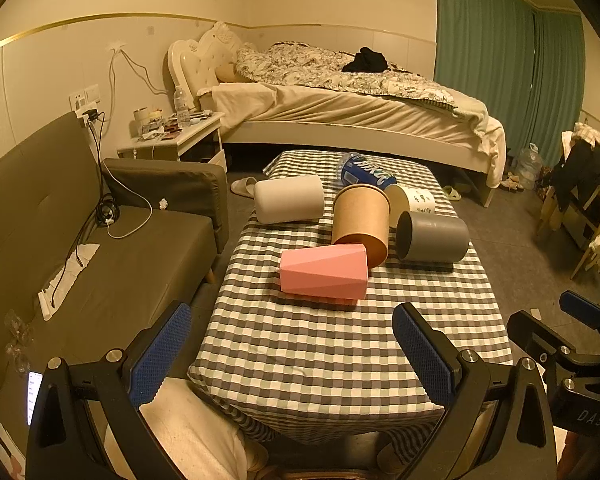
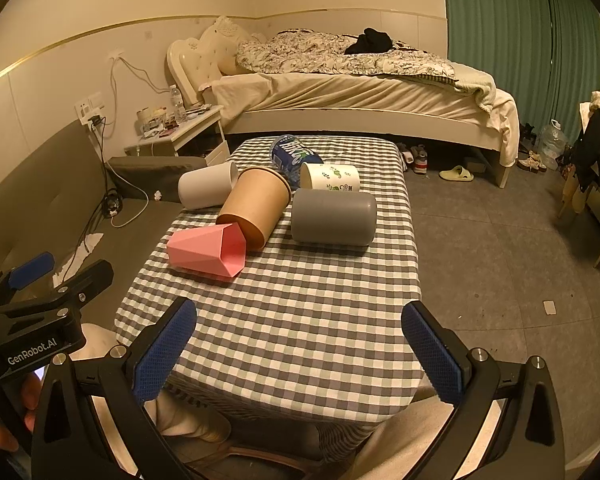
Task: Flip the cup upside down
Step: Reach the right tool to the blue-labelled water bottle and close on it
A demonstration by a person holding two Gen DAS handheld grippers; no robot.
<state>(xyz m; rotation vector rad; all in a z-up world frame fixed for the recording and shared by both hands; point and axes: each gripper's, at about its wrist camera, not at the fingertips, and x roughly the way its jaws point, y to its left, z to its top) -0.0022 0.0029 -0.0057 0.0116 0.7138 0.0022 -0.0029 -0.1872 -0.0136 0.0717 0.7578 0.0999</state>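
Observation:
Several cups lie on their sides on the checkered table (image 1: 340, 352) (image 2: 300, 312): a pink faceted cup (image 1: 324, 270) (image 2: 206, 250), a brown paper cup (image 1: 362, 220) (image 2: 256, 206) leaning on it, a grey cup (image 1: 432, 238) (image 2: 334, 218), a white cup (image 1: 288, 199) (image 2: 208, 189) and a white printed cup (image 1: 410, 202) (image 2: 331, 177). My left gripper (image 1: 292, 356) is open and empty over the table's near edge, short of the pink cup. My right gripper (image 2: 300, 352) is open and empty, also at the near edge.
A blue-labelled bottle (image 1: 364, 174) (image 2: 294, 154) lies behind the cups. A dark sofa (image 1: 100, 248) stands left of the table, with a nightstand (image 1: 176, 136) and a bed (image 1: 340, 96) beyond. Chairs with clothes (image 1: 584, 192) stand at the right.

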